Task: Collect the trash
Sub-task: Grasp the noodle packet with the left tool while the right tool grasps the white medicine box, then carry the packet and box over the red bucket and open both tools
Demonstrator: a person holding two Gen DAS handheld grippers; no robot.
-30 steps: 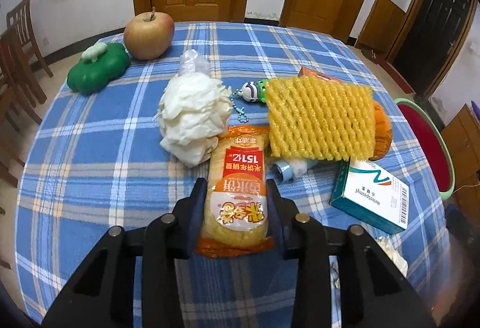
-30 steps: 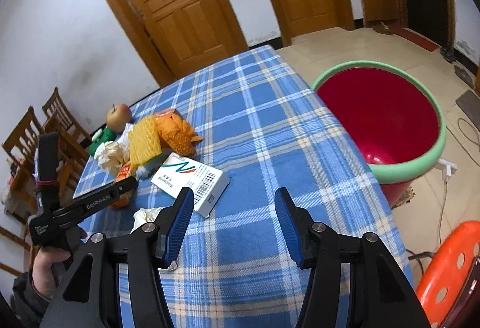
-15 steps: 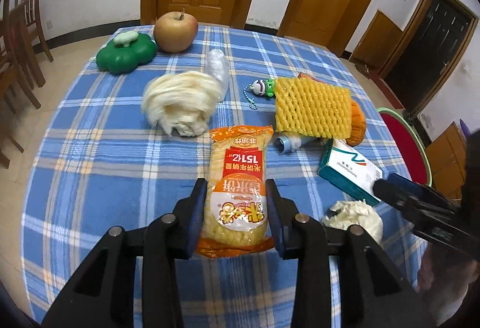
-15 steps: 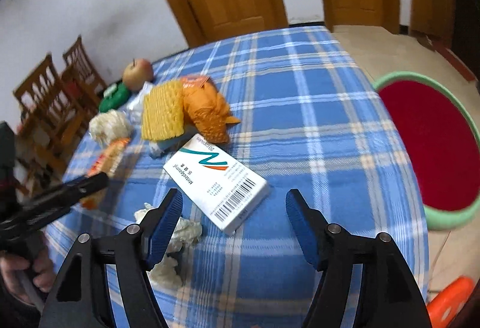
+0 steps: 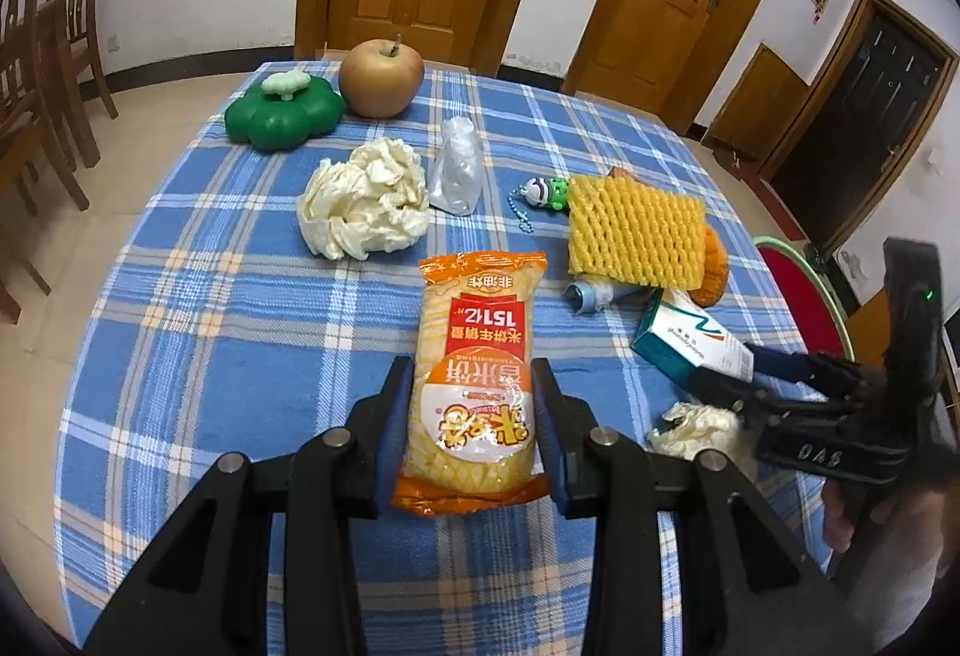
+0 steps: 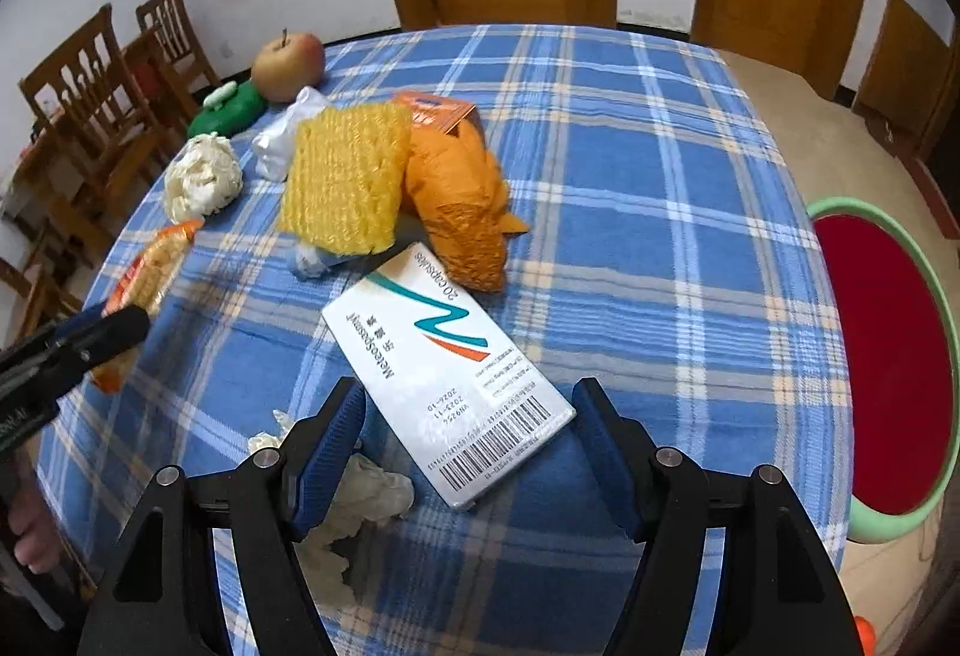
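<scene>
Plaid tablecloth (image 5: 240, 308) | left hand-held gripper (image 5: 473, 416) clamps snack packet (image 5: 474, 368) | right hand-held gripper (image 6: 468, 434) apart, straddling medicine box (image 6: 444, 368) | crumpled tissue (image 6: 360, 500) half hidden

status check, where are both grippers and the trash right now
Left gripper shut on snack packet. Right gripper open, straddling medicine box, pads not touching. Crumpled tissue under its left finger. Red bin beside table.

Even, soft indoor light; shadows are faint. Fisheye bending darkens the corners. Slight blur around the medicine box (image 6: 447, 386).
</scene>
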